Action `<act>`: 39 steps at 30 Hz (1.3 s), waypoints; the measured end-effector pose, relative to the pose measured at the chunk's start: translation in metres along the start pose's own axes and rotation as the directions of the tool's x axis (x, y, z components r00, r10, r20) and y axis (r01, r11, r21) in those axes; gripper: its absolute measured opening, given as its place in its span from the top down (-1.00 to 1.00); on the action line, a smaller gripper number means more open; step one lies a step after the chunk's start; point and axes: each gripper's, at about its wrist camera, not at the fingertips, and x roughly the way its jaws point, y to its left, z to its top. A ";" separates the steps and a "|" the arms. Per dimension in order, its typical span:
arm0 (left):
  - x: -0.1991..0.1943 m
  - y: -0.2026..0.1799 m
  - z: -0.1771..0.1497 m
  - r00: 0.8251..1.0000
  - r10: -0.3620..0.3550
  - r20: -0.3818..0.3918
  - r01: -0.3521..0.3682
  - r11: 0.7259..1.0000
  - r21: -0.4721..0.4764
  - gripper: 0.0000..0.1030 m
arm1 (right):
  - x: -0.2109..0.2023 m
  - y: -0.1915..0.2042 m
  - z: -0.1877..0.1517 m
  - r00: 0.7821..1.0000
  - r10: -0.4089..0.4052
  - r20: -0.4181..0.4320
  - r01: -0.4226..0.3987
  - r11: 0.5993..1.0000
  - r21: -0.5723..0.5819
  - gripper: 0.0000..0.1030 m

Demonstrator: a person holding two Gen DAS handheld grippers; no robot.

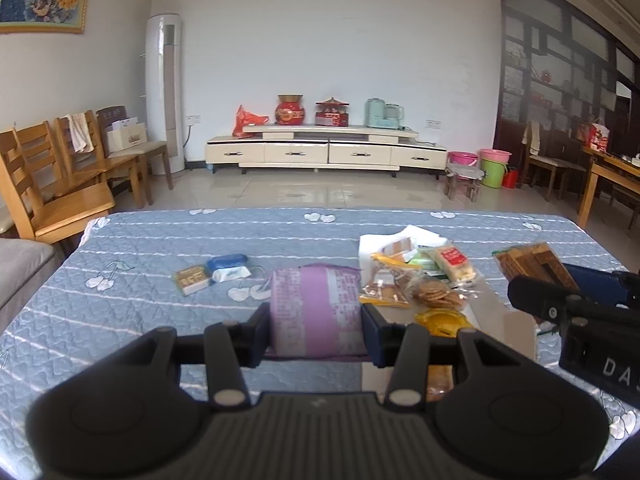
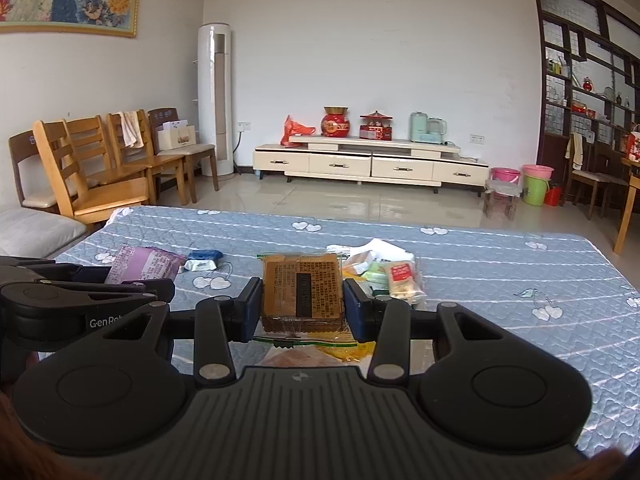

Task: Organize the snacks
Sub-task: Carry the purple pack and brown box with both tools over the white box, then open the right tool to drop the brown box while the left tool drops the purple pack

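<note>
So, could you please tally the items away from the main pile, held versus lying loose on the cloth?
Held: 2, the purple packet in the left gripper and the brown biscuit pack in the right gripper.
Lying loose: 3, a blue packet, a white packet and a small box.
Total: 5.

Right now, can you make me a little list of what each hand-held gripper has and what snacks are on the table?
left hand-held gripper: shut on the purple snack pack
right hand-held gripper: shut on the brown biscuit pack
table cover: blue quilted cloth with white hearts
snack pile: mixed packets, to the right of the purple pack in the left wrist view
set apart: small yellow-brown box and blue-and-white packet, to the left of the pile
</note>
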 end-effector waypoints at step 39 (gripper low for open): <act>0.054 -0.074 -0.015 0.969 -0.222 -0.112 0.231 0.970 0.076 0.11 | 0.055 -0.047 -0.019 0.986 -0.107 -0.130 0.126 0.980 0.152 -0.01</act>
